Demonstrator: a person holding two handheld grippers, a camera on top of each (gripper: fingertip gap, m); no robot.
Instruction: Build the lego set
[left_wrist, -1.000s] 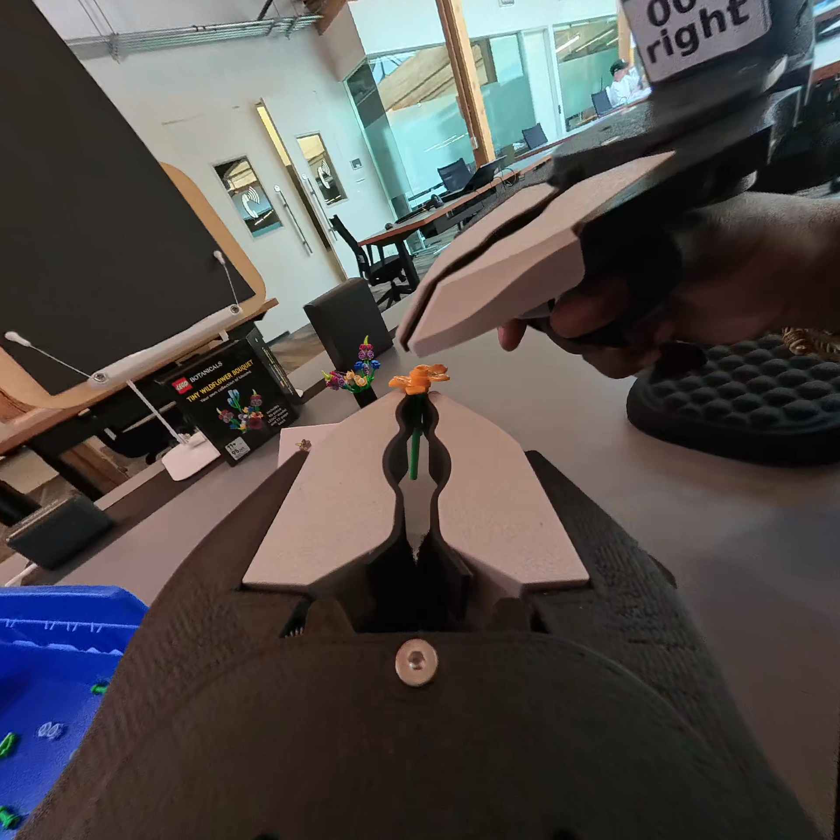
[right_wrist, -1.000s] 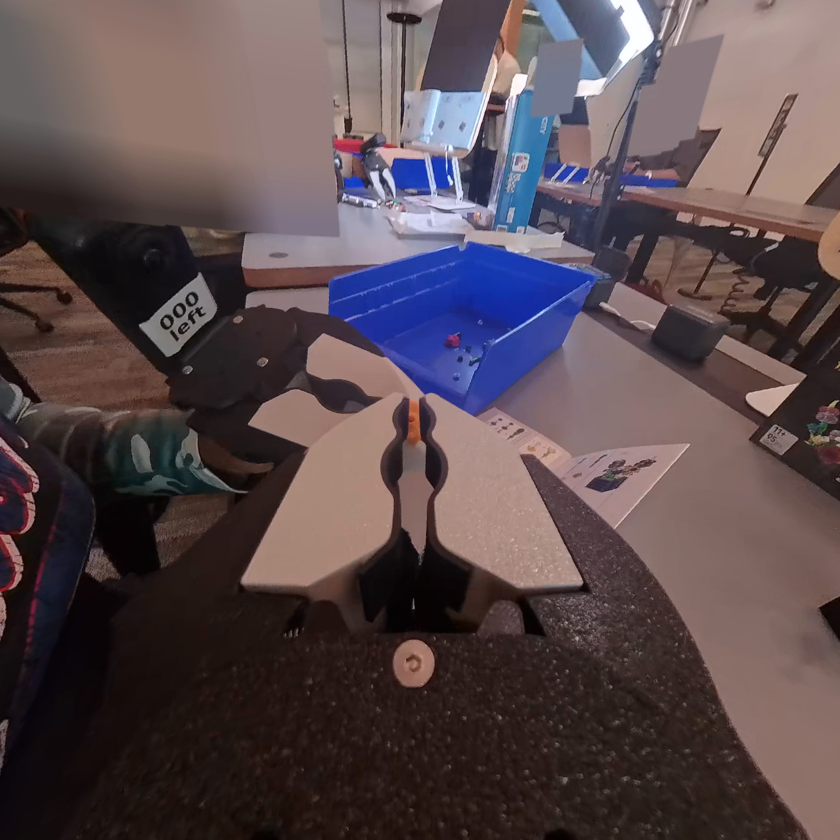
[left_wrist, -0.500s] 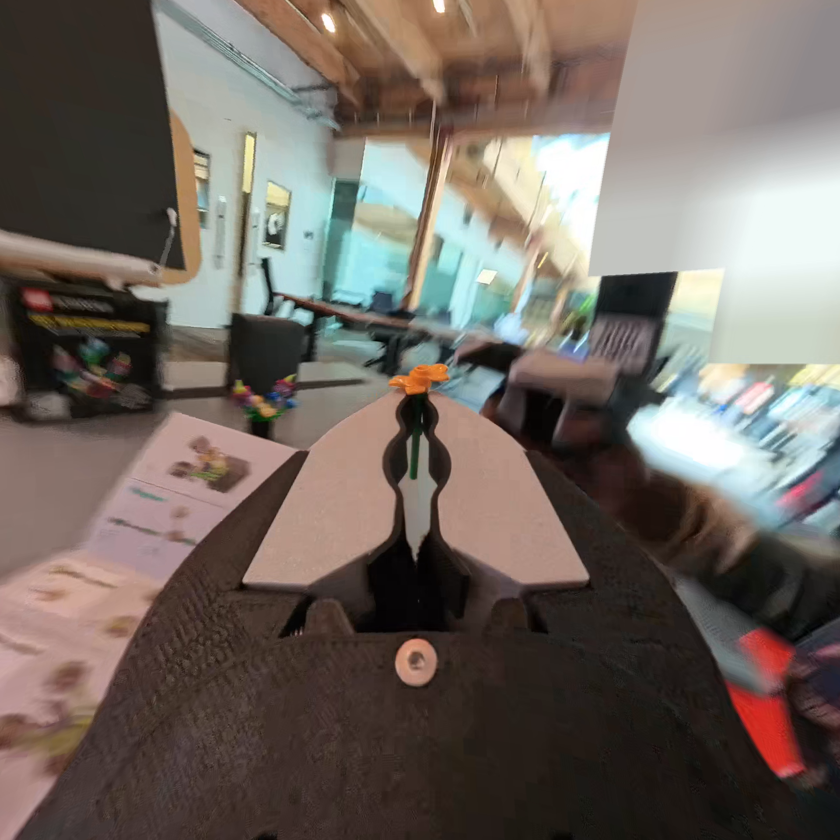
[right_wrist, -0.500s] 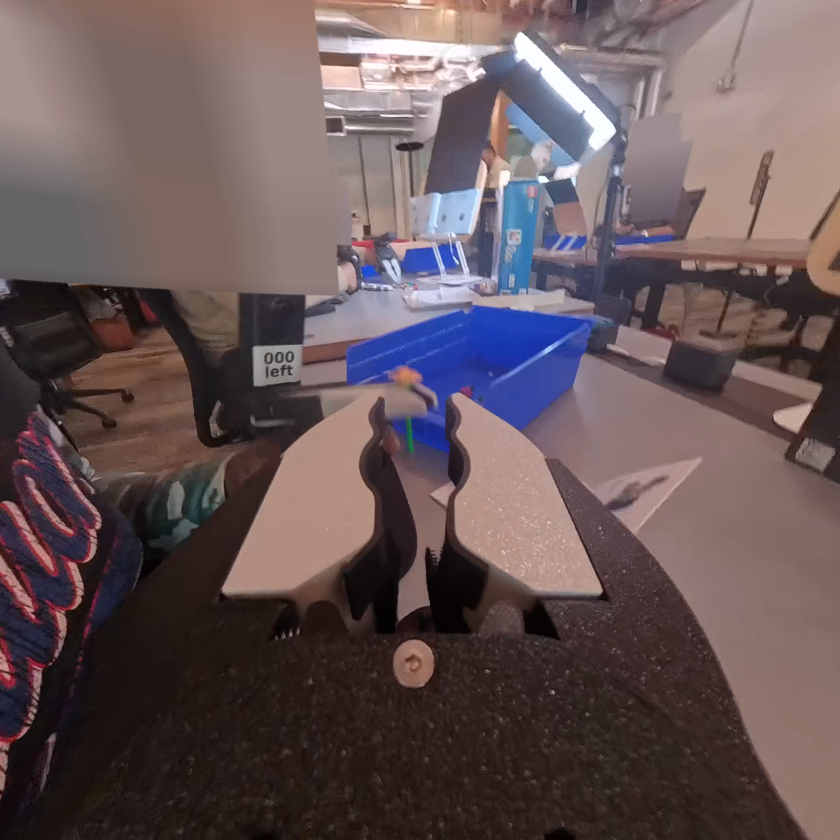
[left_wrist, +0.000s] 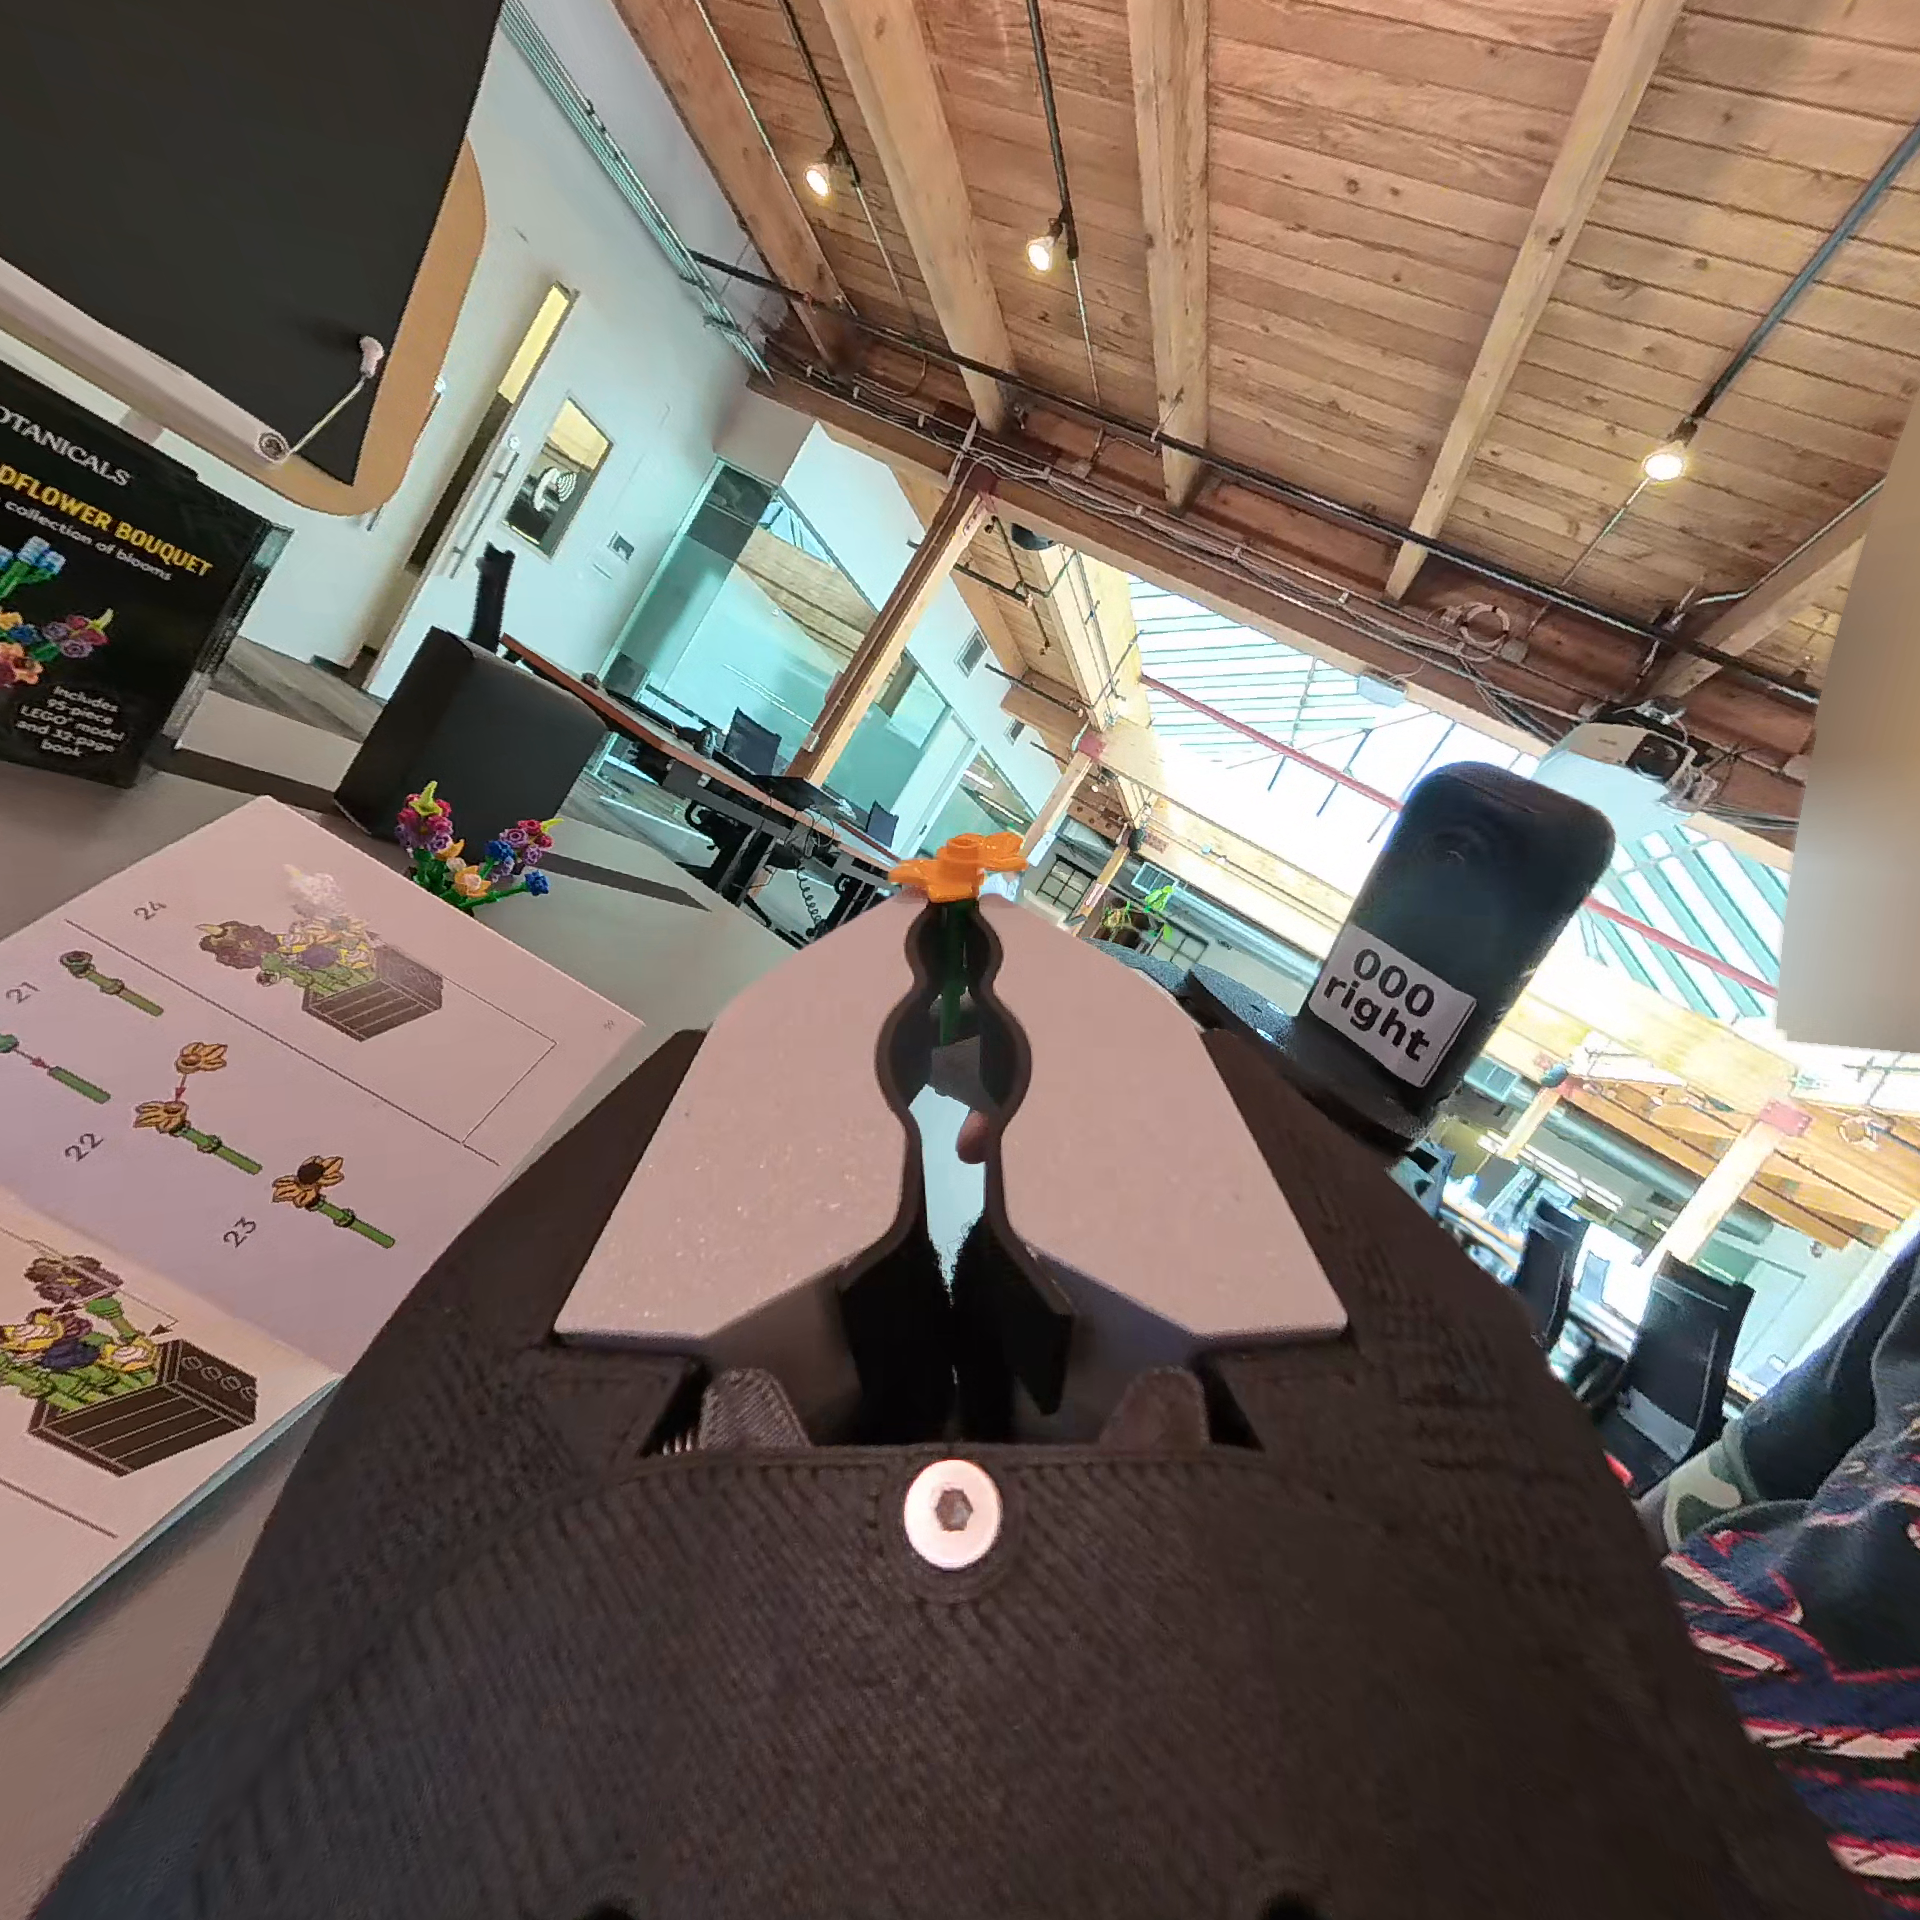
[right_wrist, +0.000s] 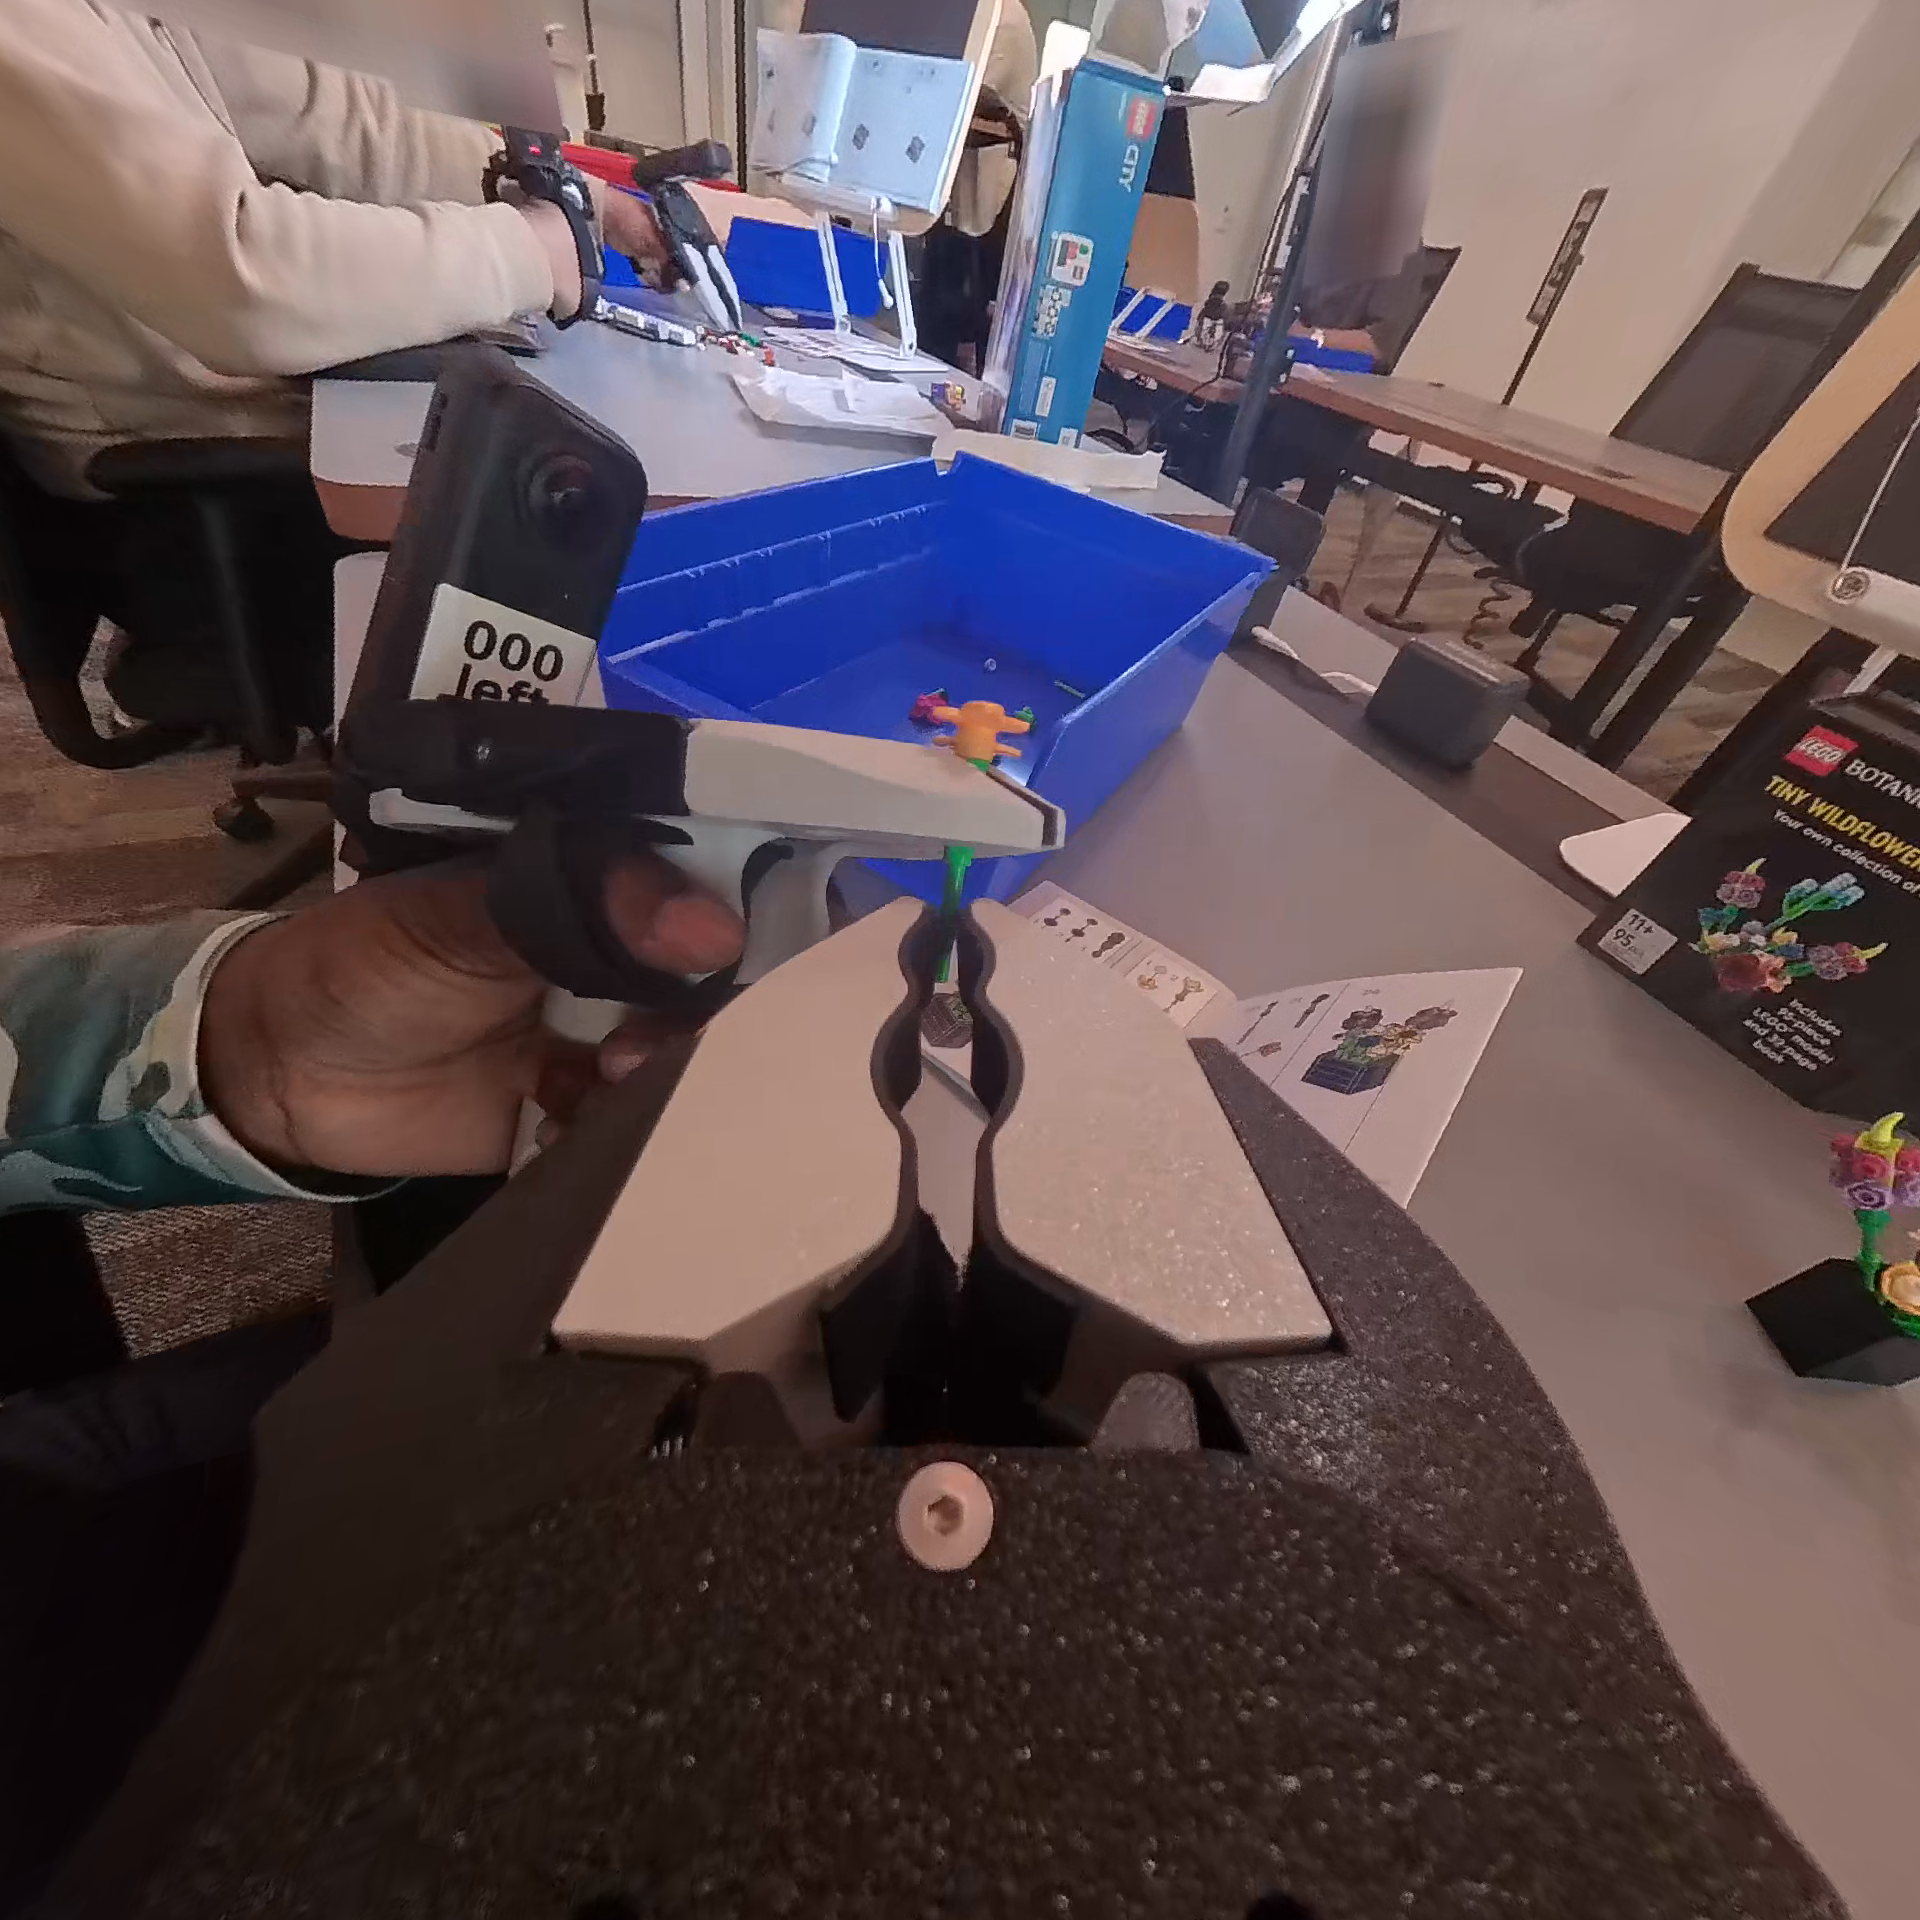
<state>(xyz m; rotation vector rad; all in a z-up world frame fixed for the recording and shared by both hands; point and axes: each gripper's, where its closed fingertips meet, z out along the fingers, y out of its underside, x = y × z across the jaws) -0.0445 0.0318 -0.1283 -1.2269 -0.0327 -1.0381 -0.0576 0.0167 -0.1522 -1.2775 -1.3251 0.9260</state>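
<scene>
Our left gripper (left_wrist: 951, 914) is pinched down on one small lego flower: the green stem (left_wrist: 948, 977) sits between the fingertips and the orange blossom (left_wrist: 958, 860) stands just past them. In the right wrist view that same left gripper (right_wrist: 1039, 821) lies level across the picture, the blossom (right_wrist: 977, 727) above its fingers and the stem (right_wrist: 951, 904) hanging out below. Our right gripper (right_wrist: 943, 925) comes up from beneath with its tips nearly together around the lower end of that stem; we cannot tell whether they grip it or only flank it. We count two grippers of ours, one flower between them, one blue bin (right_wrist: 1143, 623) with a few loose pieces on its floor, one open instruction booklet (left_wrist: 312, 1091) on the grey table (right_wrist: 1299, 810), one black set box (right_wrist: 1787, 894), and one finished little bouquet (left_wrist: 473, 852) standing in its black base near the booklet. One hand (right_wrist: 416, 1018) holds the left gripper's handle.
</scene>
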